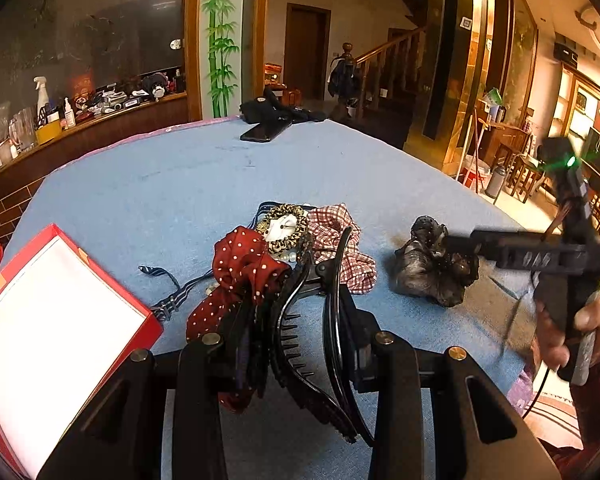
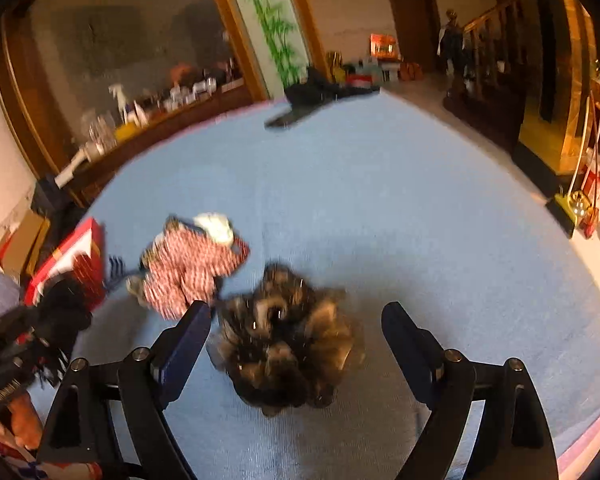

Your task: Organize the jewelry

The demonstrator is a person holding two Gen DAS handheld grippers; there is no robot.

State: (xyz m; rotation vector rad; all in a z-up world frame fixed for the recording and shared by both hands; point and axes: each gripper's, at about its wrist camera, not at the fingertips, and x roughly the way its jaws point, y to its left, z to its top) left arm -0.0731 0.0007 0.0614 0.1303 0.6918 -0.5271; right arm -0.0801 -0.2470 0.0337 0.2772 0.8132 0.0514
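Note:
My left gripper (image 1: 296,344) is shut on a black claw hair clip (image 1: 320,332), with the red polka-dot scrunchie (image 1: 244,276) caught against its left finger. Behind lie a leopard scrunchie (image 1: 286,226), a red-checked scrunchie (image 1: 340,240) and a striped ribbon (image 1: 172,300). A red box with a white inside (image 1: 56,320) sits at the left. My right gripper (image 2: 296,344) is open, its fingers on either side of a dark fluffy scrunchie (image 2: 284,344) on the blue cloth; it also shows in the left wrist view (image 1: 432,268).
The table has a blue cloth (image 1: 180,184). A black phone (image 1: 266,132) and dark fabric (image 1: 280,110) lie at the far edge. A cluttered wooden counter (image 1: 80,120) stands behind at the left. The red-checked scrunchie (image 2: 188,268) lies left of my right gripper.

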